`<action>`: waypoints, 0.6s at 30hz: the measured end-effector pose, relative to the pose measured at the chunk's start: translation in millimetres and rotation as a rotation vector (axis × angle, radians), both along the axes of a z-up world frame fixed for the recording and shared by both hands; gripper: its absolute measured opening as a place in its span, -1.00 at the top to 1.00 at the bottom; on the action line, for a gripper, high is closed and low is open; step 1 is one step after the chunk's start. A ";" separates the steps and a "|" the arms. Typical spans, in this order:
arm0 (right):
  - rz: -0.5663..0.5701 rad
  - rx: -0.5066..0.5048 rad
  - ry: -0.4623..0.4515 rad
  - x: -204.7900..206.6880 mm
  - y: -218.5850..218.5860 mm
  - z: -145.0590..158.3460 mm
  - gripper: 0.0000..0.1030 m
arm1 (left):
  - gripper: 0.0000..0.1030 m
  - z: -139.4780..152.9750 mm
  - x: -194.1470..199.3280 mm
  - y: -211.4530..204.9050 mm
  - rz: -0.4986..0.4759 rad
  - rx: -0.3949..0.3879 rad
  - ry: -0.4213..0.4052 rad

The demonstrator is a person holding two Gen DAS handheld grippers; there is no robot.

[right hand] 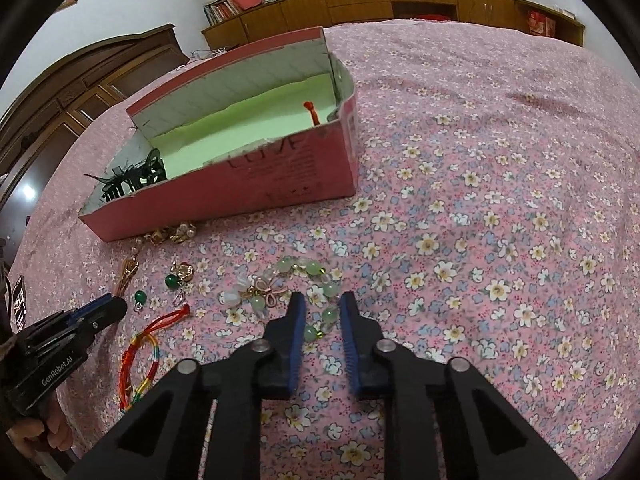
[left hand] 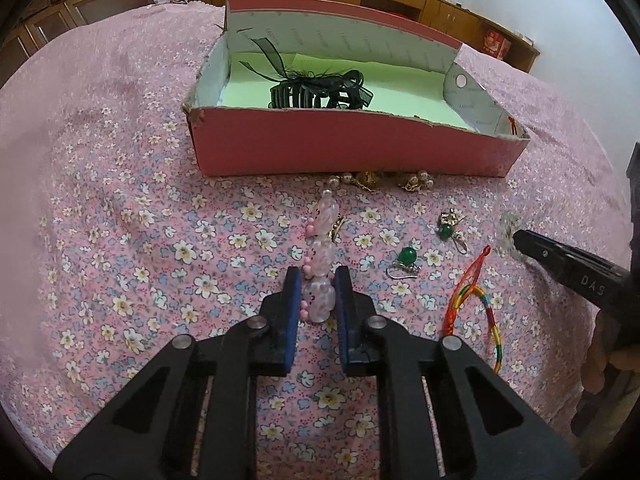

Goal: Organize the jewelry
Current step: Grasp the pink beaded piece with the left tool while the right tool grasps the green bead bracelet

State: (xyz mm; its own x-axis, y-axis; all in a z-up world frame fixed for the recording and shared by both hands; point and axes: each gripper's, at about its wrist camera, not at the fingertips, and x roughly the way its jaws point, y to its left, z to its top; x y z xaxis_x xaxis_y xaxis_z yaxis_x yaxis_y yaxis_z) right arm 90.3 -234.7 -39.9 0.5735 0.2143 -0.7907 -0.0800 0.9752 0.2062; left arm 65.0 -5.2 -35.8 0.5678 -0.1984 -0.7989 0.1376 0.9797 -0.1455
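Your left tool [left hand: 317, 296] has pinched the pink beads [left hand: 320, 256] on the bed; your right tool [right hand: 323, 312] has nipped the green bracelet [right hand: 316, 292]. Lift both slowly and straight so the strands trail clear, then carry them over the box [left hand: 360, 148].
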 end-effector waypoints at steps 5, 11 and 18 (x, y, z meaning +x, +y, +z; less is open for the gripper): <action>0.001 0.017 -0.005 1.4 -2.9 -1.5 0.82 | 0.84 0.8 -2.6 6.6 -0.006 -0.010 -0.009; -0.002 0.025 -0.044 -5.7 -5.6 9.7 0.82 | 1.00 12.9 -13.5 15.2 -0.013 -0.038 -0.024; 0.009 0.037 -0.099 -18.7 -7.6 30.5 0.82 | 1.00 26.0 -25.5 22.3 -0.024 -0.045 -0.046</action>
